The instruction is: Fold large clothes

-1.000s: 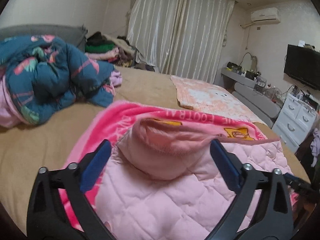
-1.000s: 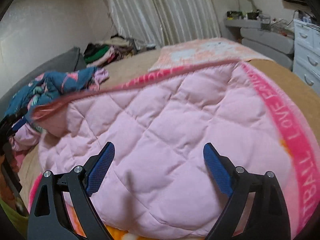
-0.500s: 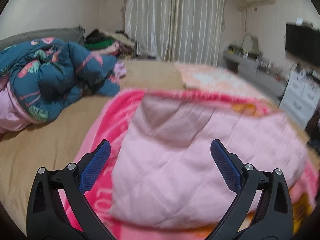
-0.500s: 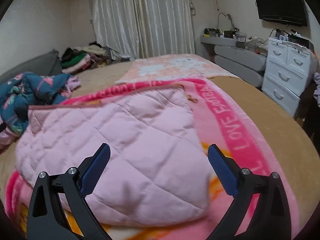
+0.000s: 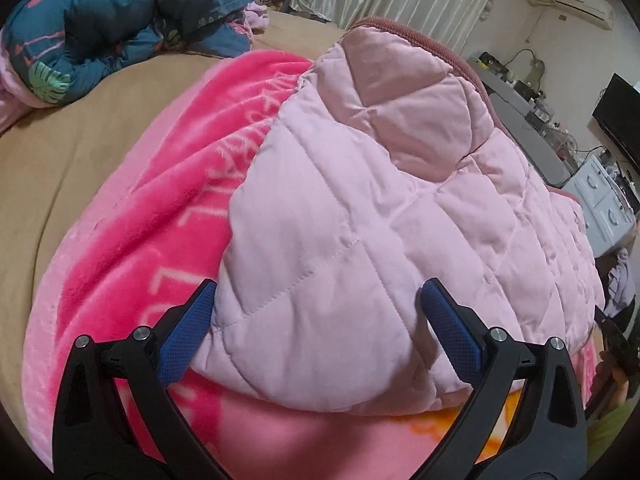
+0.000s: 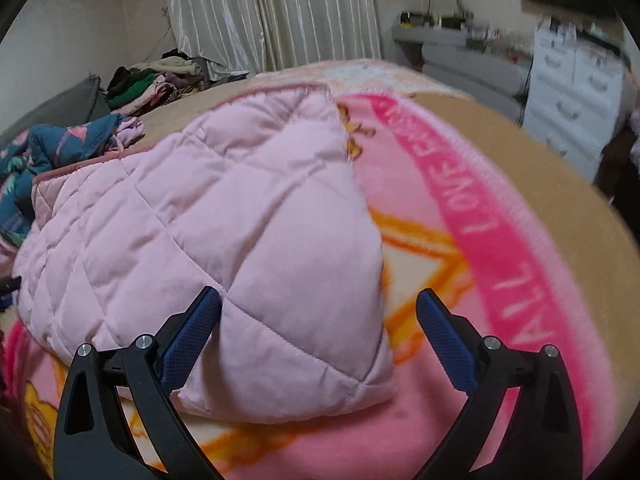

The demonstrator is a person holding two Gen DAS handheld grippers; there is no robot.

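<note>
Both claws hang over the near edge of the pale pink quilted cover (image 5: 360, 208) on the bed. Left claw (image 5: 316, 320) is spread and empty, straddling the near-left corner. Right claw (image 6: 318, 326), empty and narrowing, straddles the near-right corner, the long fold running left to right between them.

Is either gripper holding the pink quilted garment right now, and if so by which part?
Nothing is held. The left gripper is open astride the quilted garment; the right gripper's jaws are closing around its corner, not yet gripping.

Left gripper (image 5: 318, 320) wide open, angled down over near corner of folded pink quilted garment (image 5: 380, 216). Garment sits on hot-pink lettered blanket (image 5: 160, 216). Teal patterned bundle (image 5: 104, 20) back left on tan bed (image 5: 52, 160).
</note>
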